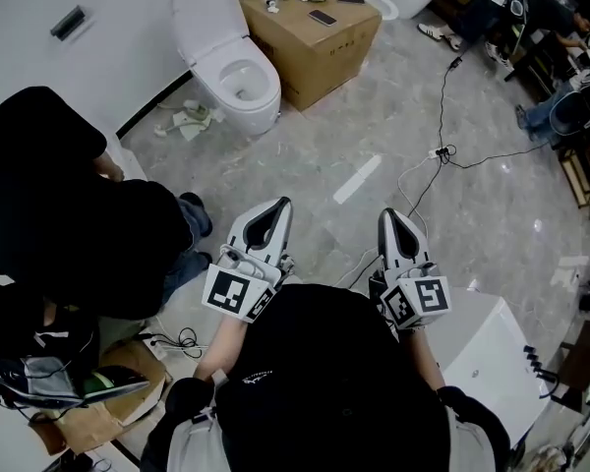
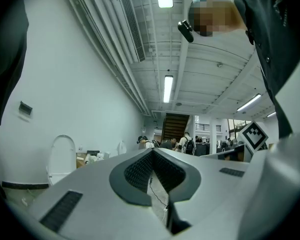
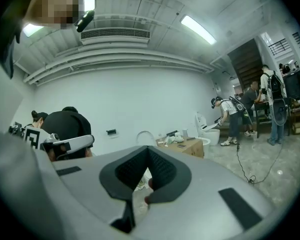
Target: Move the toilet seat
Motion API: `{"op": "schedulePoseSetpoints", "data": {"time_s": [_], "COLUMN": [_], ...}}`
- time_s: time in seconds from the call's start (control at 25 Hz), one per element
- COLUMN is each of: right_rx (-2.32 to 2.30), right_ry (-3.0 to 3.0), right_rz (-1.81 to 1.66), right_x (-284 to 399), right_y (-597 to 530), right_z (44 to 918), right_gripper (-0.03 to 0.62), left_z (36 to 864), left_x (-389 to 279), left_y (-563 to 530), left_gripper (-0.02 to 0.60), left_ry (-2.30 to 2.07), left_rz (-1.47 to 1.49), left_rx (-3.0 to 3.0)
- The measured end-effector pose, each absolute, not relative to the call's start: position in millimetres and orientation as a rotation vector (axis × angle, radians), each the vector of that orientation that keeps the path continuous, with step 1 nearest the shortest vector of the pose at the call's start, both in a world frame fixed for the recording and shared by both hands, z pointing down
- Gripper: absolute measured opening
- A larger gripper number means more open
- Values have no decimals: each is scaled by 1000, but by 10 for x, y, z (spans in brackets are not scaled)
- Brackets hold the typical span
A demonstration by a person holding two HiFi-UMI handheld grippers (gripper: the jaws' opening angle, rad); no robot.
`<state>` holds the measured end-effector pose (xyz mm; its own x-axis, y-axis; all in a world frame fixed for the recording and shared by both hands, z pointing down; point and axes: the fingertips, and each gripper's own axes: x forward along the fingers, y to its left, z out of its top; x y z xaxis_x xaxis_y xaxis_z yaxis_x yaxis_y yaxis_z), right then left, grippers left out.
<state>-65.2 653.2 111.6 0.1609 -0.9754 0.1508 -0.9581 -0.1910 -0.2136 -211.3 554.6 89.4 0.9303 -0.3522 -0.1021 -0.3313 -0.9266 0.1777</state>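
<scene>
A white toilet (image 1: 238, 85) stands far ahead at the back left against the wall, its lid (image 1: 206, 12) raised upright and the bowl rim showing. In the left gripper view the toilet (image 2: 61, 158) is small at the left. In the right gripper view the toilet (image 3: 144, 136) peeks just over the jaws. My left gripper (image 1: 281, 207) and right gripper (image 1: 389, 216) are held side by side close to my body, well short of the toilet. Both are shut, with nothing between the jaws, as their own views confirm (image 2: 152, 154) (image 3: 148, 150).
A cardboard box (image 1: 317, 35) with small items on top stands right of the toilet. A person in black (image 1: 74, 205) crouches at my left. A cable (image 1: 442, 151) and a white strip (image 1: 357, 179) lie on the marble floor. A white box (image 1: 487, 347) is at my right.
</scene>
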Motion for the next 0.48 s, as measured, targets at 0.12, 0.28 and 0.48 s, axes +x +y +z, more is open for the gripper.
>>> {"op": "schedulePoseSetpoints", "data": {"time_s": [0.12,0.28,0.48], "right_rx": [-2341,-2335,-2318], "right_ry": [1951,1966,1989], "right_rz": [-386,-392,-394], "right_x": [-676,-712,-757], "right_y": [6347,6135,5949], "right_z": [1125,1194,1199], "right_gripper": [12,12,12], "left_z": [894,934,962], "left_x": [-2130,-2170,-2232], "left_y": [5385,5177,5043], "left_gripper": [8,8,8], "left_ry": [-521,-538,-558], "left_rz": [-198,-199,-193], "left_rx": [2945,2940,2930]}}
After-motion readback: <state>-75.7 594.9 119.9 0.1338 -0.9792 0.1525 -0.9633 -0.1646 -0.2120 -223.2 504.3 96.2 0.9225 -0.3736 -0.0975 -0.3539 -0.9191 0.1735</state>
